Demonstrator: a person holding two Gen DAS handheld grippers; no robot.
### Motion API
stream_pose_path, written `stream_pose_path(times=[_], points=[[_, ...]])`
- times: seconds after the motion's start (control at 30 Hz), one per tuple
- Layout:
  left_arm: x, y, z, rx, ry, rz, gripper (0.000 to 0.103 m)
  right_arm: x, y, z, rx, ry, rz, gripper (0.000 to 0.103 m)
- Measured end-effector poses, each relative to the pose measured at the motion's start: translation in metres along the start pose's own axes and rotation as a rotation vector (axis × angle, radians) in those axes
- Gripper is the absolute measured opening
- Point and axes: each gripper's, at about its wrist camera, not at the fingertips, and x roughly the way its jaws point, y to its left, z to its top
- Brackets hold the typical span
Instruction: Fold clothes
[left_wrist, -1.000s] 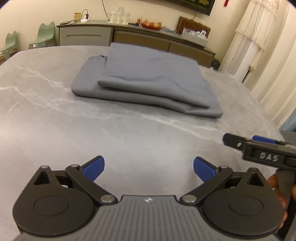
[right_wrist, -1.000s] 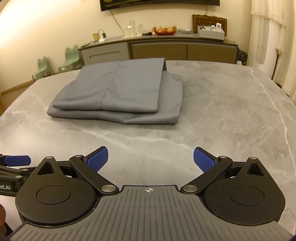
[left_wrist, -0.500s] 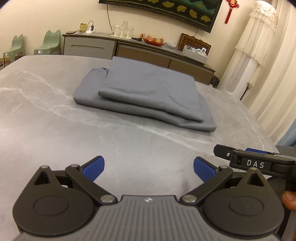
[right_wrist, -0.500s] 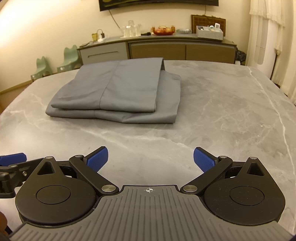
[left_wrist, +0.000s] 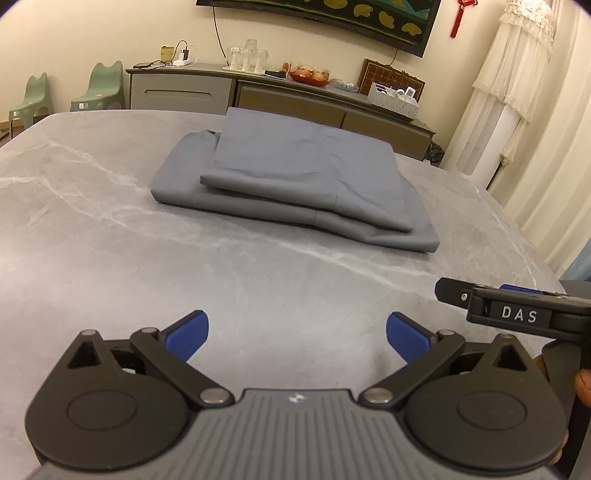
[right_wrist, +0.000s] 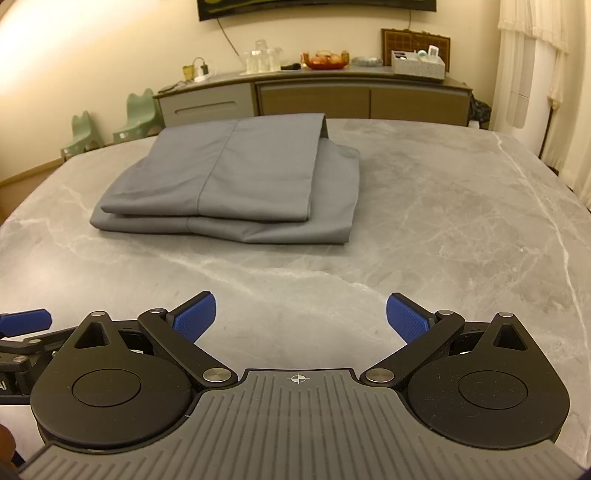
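Both claws are hanging wide apart with nothing in them, left claw (left_wrist: 297, 334) and right claw (right_wrist: 301, 317). The folded grey garment (right_wrist: 236, 181) is lying on the desk (right_wrist: 443, 221) well ahead of both, slightly left of the right claw, long axis running crosswise, so neither looks clearly nearer.

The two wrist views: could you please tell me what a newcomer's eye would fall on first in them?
First, the folded grey garment, lying flat in stacked layers near the middle of the grey marble table. Next, the two grippers in the foreground: the left gripper and the right gripper, both open and empty, short of the cloth. Behind the table, a sideboard along the wall carries glasses and a fruit bowl.
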Motion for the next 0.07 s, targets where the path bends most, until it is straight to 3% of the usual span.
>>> stream_pose_path(times=[0.07], points=[[-0.0004, -0.0007, 0.0003, 0.010, 0.003, 0.008, 0.103, -0.0003, 0.0000, -0.0002, 0.000, 0.000, -0.001, 0.101]])
